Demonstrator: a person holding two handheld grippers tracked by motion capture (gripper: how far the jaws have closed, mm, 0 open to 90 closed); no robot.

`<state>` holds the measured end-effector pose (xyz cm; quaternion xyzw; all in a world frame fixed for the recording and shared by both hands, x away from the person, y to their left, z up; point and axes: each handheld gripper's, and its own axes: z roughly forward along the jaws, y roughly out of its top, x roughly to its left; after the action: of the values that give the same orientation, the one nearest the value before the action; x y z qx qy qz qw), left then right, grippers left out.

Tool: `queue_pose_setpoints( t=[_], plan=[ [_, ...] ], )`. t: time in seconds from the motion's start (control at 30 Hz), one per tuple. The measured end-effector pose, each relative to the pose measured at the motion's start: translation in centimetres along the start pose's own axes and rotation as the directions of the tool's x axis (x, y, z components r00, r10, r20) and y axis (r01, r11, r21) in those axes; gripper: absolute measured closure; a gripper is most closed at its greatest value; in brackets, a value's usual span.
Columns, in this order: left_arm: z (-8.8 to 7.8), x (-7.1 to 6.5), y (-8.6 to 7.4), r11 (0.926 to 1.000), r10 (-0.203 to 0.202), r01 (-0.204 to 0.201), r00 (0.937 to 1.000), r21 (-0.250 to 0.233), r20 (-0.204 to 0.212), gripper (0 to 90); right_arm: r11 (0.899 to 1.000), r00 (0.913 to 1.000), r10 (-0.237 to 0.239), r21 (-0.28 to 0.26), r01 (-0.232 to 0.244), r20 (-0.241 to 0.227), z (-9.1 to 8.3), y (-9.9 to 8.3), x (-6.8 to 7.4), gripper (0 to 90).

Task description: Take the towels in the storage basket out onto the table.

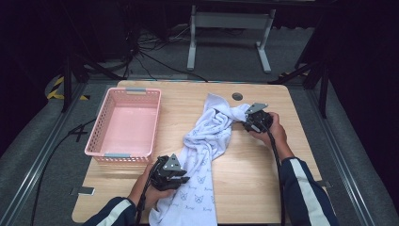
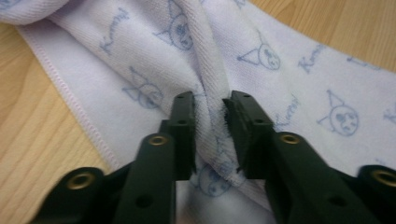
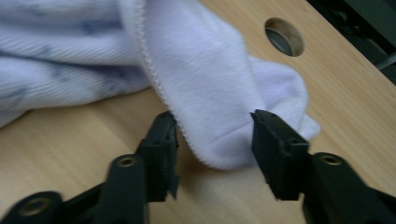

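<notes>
High view: pink basket [image 1: 126, 123] holds nothing — left hand-held gripper [image 1: 181, 180] pinches towel [image 1: 209, 141], right hand-held gripper [image 1: 248, 123] straddles it, unclamped.

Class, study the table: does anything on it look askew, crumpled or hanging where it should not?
Yes. The white printed towel lies diagonally across the wooden table, bunched and twisted rather than flat, and its near end hangs over the front edge. The pink basket beside it sits square and holds nothing. Nothing looks spilled or damaged.

pink basket [image 1: 126, 123]: left part of wooden table [image 1: 263, 179], open side up | round cable hole [image 1: 237, 96]: table's far edge, right of basket
</notes>
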<state>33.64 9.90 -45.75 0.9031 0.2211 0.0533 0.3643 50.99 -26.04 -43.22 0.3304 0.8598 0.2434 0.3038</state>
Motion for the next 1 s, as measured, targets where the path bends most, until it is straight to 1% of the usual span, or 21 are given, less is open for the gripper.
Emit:
queue_pose_setpoints(
  t=[0.03, 0.07, 0.1, 0.13, 0.17, 0.2, 0.3, 0.37, 0.47, 0.53, 0.57, 0.63, 0.67, 0.7, 0.73, 0.77, 0.8, 0.83, 0.87, 0.93, 1.0],
  plan=[
    [-0.1, 0.0, 0.0, 0.9998, 0.020, -0.020, 0.9998, 0.010, 0.000, 80.3, 1.000, 0.9998, 0.014, -0.022, -0.013, 0.016, 0.0, 0.0, -0.4, 72.6],
    [-0.3, -0.1, -0.1, 0.9997, 0.025, -0.025, 0.9997, 0.006, -0.004, 81.1, 0.999, 0.9995, 0.029, -0.037, -0.029, -0.009, 0.1, 0.0, -0.9, 76.3],
    [-0.5, -0.2, -0.1, 0.9997, 0.023, -0.023, 0.9997, -0.005, -0.011, 81.5, 0.999, 0.9996, 0.029, -0.039, -0.029, -0.004, 0.0, 0.2, -1.3, 84.6],
    [-0.8, -0.2, -0.2, 0.9998, 0.007, -0.008, 1.0000, -0.017, -0.006, 81.9, 0.999, 0.9993, 0.025, -0.043, -0.024, 0.028, -0.1, 0.4, -1.5, 88.2],
    [-1.2, -0.2, -0.3, 0.9995, 0.006, -0.006, 1.0000, -0.031, -0.002, 82.3, 0.998, 0.9992, 0.032, -0.049, -0.030, 0.026, -0.3, 0.7, -1.9, 88.7],
    [-1.8, -0.4, -0.5, 0.9988, 0.019, -0.020, 0.9995, -0.045, -0.027, 82.4, 0.998, 0.9987, 0.038, -0.057, -0.036, 0.033, -0.5, 1.1, -2.4, 88.9],
    [-3.4, -0.6, -0.8, 0.9968, 0.003, -0.007, 0.9989, -0.079, -0.047, 83.0, 0.993, 0.9949, 0.073, -0.099, -0.066, 0.070, -1.5, 2.8, -3.8, 89.0],
    [-4.5, -0.6, -1.3, 0.9960, 0.001, -0.007, 0.9978, -0.089, -0.066, 83.5, 0.992, 0.9913, 0.079, -0.110, -0.068, 0.105, -1.8, 3.9, -4.4, 89.0],
    [-5.6, -0.4, -2.8, 0.9966, -0.041, 0.032, 0.9929, -0.076, -0.111, 84.1, 0.989, 0.9866, 0.086, -0.131, -0.068, 0.138, -1.8, 6.1, -5.0, 89.0],
    [-5.9, -0.1, -3.7, 0.9971, -0.069, 0.064, 0.9876, -0.042, -0.141, 84.2, 0.990, 0.9852, 0.084, -0.126, -0.065, 0.150, -1.4, 7.3, -4.9, 88.9],
    [-6.1, 0.1, -4.2, 0.9959, -0.089, 0.086, 0.9869, -0.029, -0.135, 84.1, 0.991, 0.9826, 0.077, -0.125, -0.056, 0.169, -1.0, 8.1, -4.8, 88.3],
    [-6.4, 0.5, -5.1, 0.9947, -0.103, 0.101, 0.9810, -0.019, -0.165, 83.9, 0.992, 0.9803, 0.083, -0.112, -0.063, 0.179, -0.1, 9.2, -4.5, 77.2],
    [-6.5, 0.6, -5.5, 0.9913, -0.132, 0.129, 0.9788, -0.025, -0.157, 82.8, 0.993, 0.9774, 0.090, -0.093, -0.073, 0.191, 0.6, 9.6, -4.2, 64.5],
    [-6.5, 0.6, -5.5, 0.9913, -0.132, 0.129, 0.9788, -0.025, -0.157, 81.8, 0.993, 0.9774, 0.090, -0.093, -0.073, 0.191, 0.6, 9.6, -4.2, 64.5],
    [-6.6, 0.7, -5.7, 0.9903, -0.138, 0.135, 0.9778, -0.033, -0.157, 81.8, 0.994, 0.9799, 0.101, -0.066, -0.091, 0.172, 1.4, 10.0, -4.0, 55.9],
    [-6.6, 0.8, -5.8, 0.9897, -0.143, 0.139, 0.9771, -0.036, -0.158, 77.4, 0.994, 0.9857, 0.101, -0.045, -0.096, 0.135, 2.2, 10.1, -3.2, 48.5],
    [-6.7, 0.9, -5.9, 0.9902, -0.139, 0.135, 0.9766, -0.036, -0.164, 68.7, 0.994, 0.9876, 0.104, -0.053, -0.098, 0.118, 2.3, 10.0, -2.8, 49.0],
    [-6.8, 1.0, -5.9, 0.9906, -0.135, 0.131, 0.9787, -0.041, -0.154, 68.7, 0.994, 0.9876, 0.104, -0.053, -0.098, 0.118, 2.3, 10.0, -2.8, 49.0],
    [-6.8, 0.9, -5.9, 0.9889, -0.141, 0.133, 0.9794, -0.066, -0.144, 67.7, 0.991, 0.9909, 0.115, -0.069, -0.111, 0.069, 2.2, 9.7, -2.5, 48.1],
    [-7.1, 1.0, -5.8, 0.9911, -0.126, 0.118, 0.9795, -0.061, -0.157, 65.3, 0.986, 0.9946, 0.103, -0.130, -0.102, 0.004, 0.9, 8.9, -1.6, 48.8],
    [-7.5, 1.0, -5.8, 0.9887, -0.137, 0.125, 0.9781, -0.082, -0.157, 59.6, 0.973, 0.9885, 0.083, -0.202, -0.107, -0.126, -0.6, 7.8, -0.9, 53.8]
  ],
)
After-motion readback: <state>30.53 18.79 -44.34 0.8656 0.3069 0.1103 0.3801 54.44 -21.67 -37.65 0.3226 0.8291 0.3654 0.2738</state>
